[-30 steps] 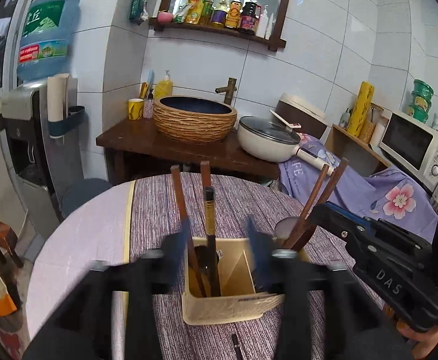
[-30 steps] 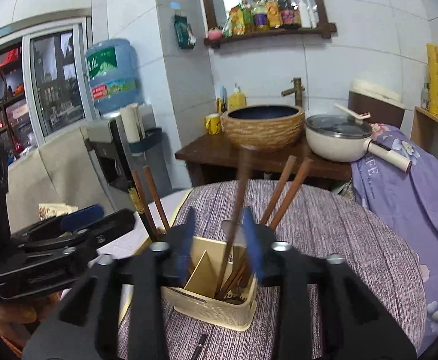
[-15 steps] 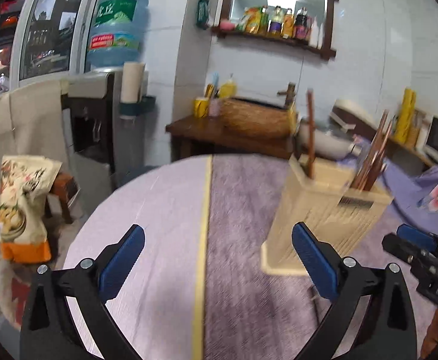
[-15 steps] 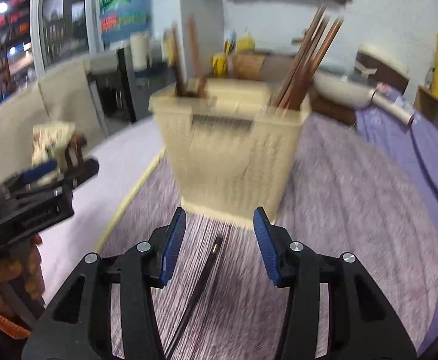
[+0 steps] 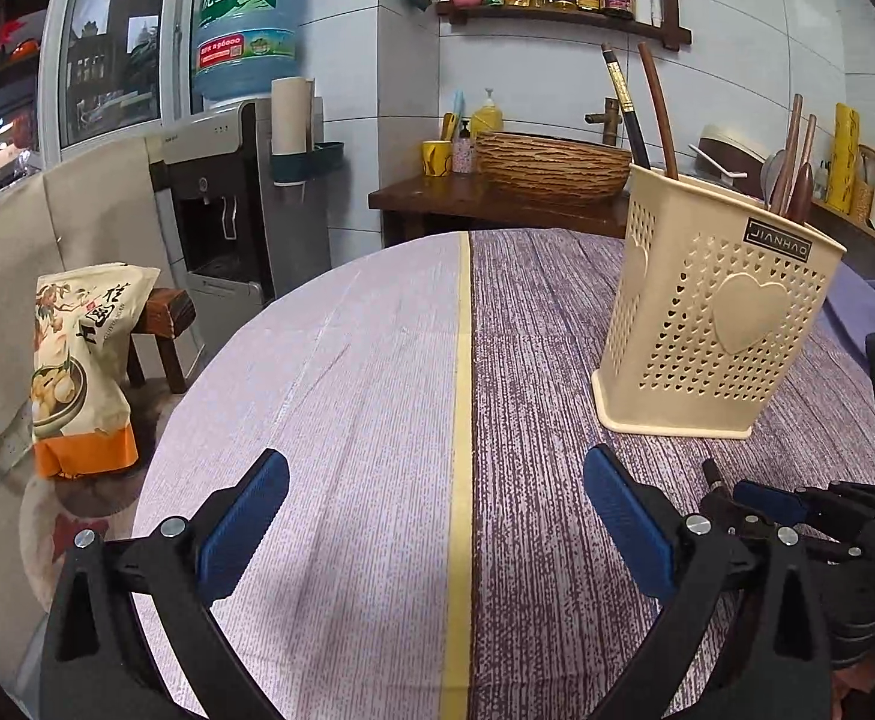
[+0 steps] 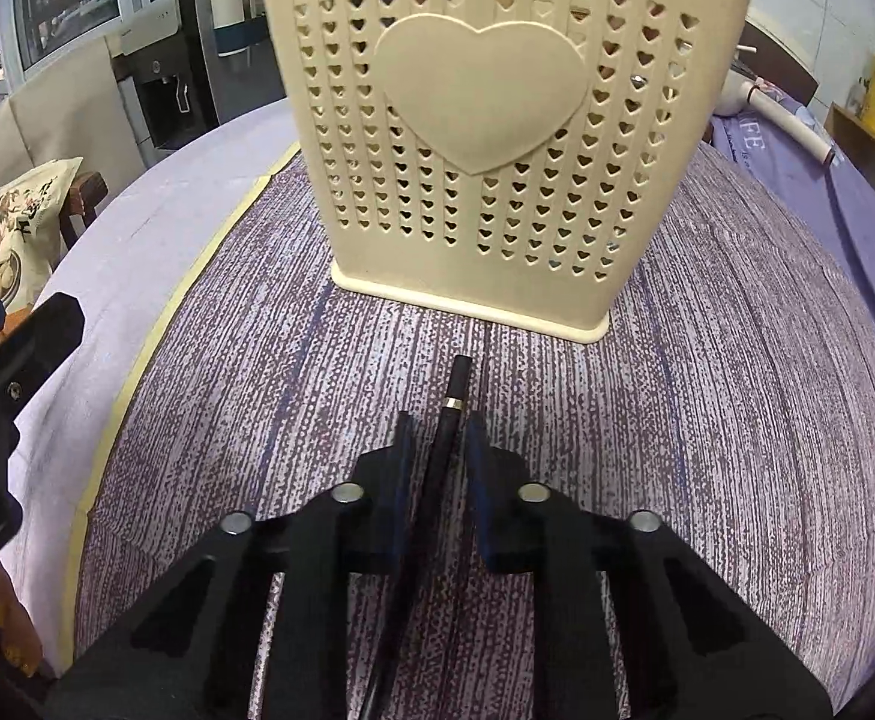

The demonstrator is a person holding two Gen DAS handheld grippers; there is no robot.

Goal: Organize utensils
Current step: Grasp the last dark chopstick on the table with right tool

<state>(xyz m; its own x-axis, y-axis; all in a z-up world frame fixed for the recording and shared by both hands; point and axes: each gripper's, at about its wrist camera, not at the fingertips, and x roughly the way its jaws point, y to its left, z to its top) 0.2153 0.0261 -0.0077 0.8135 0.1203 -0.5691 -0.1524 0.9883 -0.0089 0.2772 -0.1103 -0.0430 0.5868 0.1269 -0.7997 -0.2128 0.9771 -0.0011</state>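
The left tongs (image 5: 434, 525) hang wide apart over the round counter (image 5: 377, 420), with nothing between the blue pads (image 5: 242, 525). A yellow stripe (image 5: 461, 450) runs near to far between the counter's pale left half and its purple right half. On the right half stands a cream utensil holder (image 5: 713, 312) with a heart on its wall, chopsticks (image 5: 641, 114) and wooden handles (image 5: 794, 162) upright in it. The right tongs (image 5: 785, 510) lie low at the near right.
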